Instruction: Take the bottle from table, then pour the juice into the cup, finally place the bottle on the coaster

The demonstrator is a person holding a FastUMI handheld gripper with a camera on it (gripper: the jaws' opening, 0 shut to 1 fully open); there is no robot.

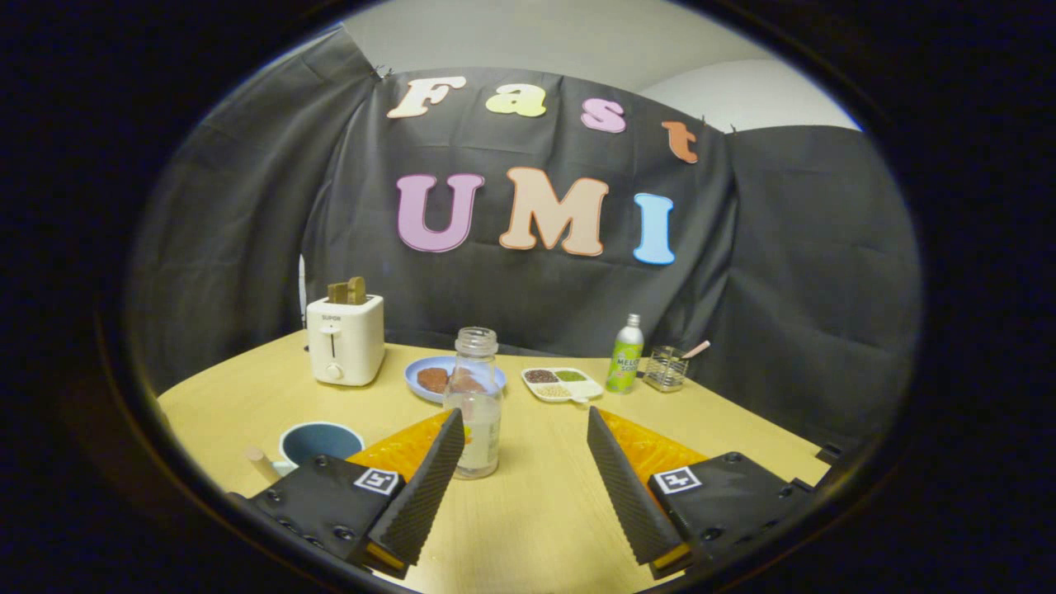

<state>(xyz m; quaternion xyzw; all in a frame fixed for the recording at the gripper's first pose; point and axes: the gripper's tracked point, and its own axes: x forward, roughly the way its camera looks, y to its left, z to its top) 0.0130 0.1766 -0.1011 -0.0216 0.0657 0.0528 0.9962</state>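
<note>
A clear uncapped bottle with pale juice in its lower part stands upright on the wooden table, just ahead of my left finger and touching or nearly touching its tip. My gripper is open, its two ribbed black fingers spread wide, with nothing between them. A blue cup with a white rim sits to the left of the left finger, partly hidden by it. I cannot make out a coaster.
A white toaster with bread stands at the back left. Behind the bottle lies a blue plate with food, then a divided white tray, a green bottle and a wire holder. A wooden stick lies by the cup.
</note>
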